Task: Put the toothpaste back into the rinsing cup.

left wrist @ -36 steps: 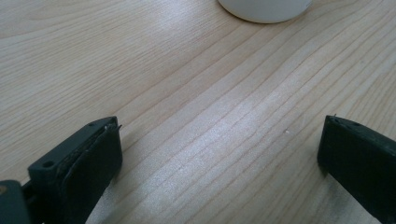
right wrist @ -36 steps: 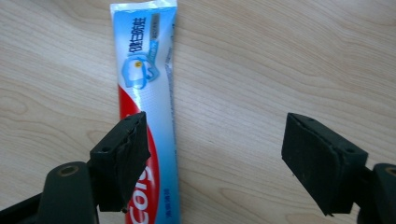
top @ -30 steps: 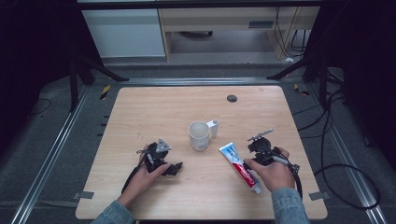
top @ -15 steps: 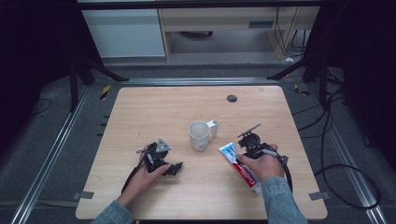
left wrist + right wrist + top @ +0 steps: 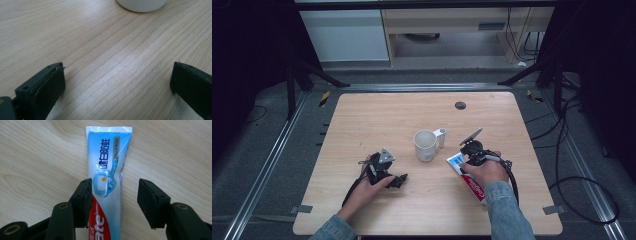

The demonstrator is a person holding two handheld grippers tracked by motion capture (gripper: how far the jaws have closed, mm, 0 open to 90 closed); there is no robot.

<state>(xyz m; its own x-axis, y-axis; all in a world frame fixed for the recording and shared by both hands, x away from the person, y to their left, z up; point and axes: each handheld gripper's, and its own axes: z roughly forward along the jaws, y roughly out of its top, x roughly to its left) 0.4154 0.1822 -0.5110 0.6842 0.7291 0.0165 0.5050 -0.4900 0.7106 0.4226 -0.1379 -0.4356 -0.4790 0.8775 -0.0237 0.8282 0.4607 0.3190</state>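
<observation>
Since the earlier frame the right gripper (image 5: pixel 113 195) has moved left over the toothpaste tube (image 5: pixel 108 182), jaws open astride it, not yet closed. The tube lies flat beside the mug (image 5: pixel 426 145). The left gripper (image 5: pixel 117 82) rests wide open (empty). Grasp and lift remain.

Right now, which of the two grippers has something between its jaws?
The right gripper: its open jaws straddle the toothpaste tube lying flat on the table. The left gripper has only bare wood between its jaws.

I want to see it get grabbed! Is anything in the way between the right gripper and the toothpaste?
Nothing visible is. The right gripper has its open jaws on either side of the toothpaste tube, lying flat on the table.
</observation>
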